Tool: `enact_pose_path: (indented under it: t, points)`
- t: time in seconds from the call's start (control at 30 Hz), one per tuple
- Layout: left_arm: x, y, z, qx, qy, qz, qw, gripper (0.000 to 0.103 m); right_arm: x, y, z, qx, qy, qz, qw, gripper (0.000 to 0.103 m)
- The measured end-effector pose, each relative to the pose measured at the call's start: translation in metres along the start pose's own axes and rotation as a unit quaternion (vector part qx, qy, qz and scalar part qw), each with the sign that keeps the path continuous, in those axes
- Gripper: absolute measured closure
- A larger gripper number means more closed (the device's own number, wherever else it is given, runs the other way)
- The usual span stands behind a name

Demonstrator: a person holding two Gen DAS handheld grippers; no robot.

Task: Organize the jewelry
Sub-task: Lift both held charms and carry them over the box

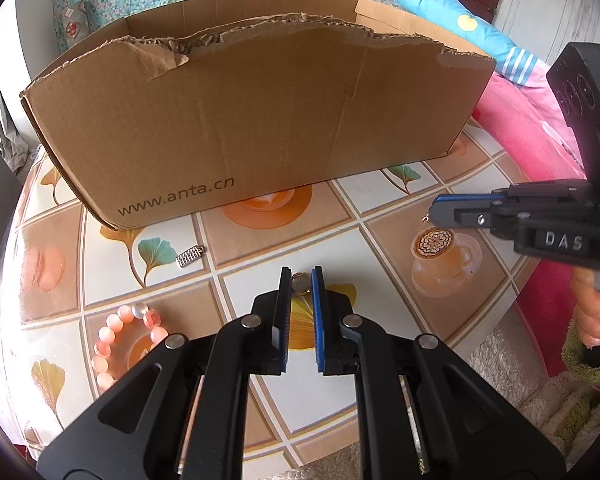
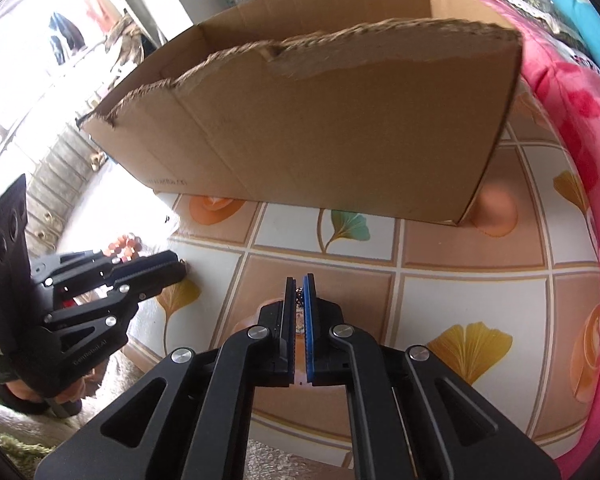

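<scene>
My left hand-held gripper (image 1: 301, 280) pinches a gold ring (image 1: 300, 282) and my right hand-held gripper (image 2: 299, 286) pinches a small chain piece (image 2: 299, 295), both just short of the cardboard box (image 1: 260, 120), the right nearer its end.

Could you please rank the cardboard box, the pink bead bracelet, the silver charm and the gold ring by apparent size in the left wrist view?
1. cardboard box, largest by far
2. pink bead bracelet
3. silver charm and gold ring: both tiny and look alike; the ring sits partly hidden between the left tool's fingers, so I won't rank them.
</scene>
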State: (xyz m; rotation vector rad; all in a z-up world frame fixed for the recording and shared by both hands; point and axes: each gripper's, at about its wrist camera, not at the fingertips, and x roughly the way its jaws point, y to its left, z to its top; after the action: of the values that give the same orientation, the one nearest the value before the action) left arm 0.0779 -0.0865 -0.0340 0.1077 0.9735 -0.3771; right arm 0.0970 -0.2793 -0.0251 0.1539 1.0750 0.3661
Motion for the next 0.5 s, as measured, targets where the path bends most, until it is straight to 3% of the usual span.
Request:
enact_pose_path:
  t: [0.5]
  points:
    - [0.000, -0.001, 0.000, 0.000, 0.002, 0.005, 1.0000, 0.094, -0.031, -0.014, 0.000, 0.029, -0.019, 0.016, 0.999, 0.099]
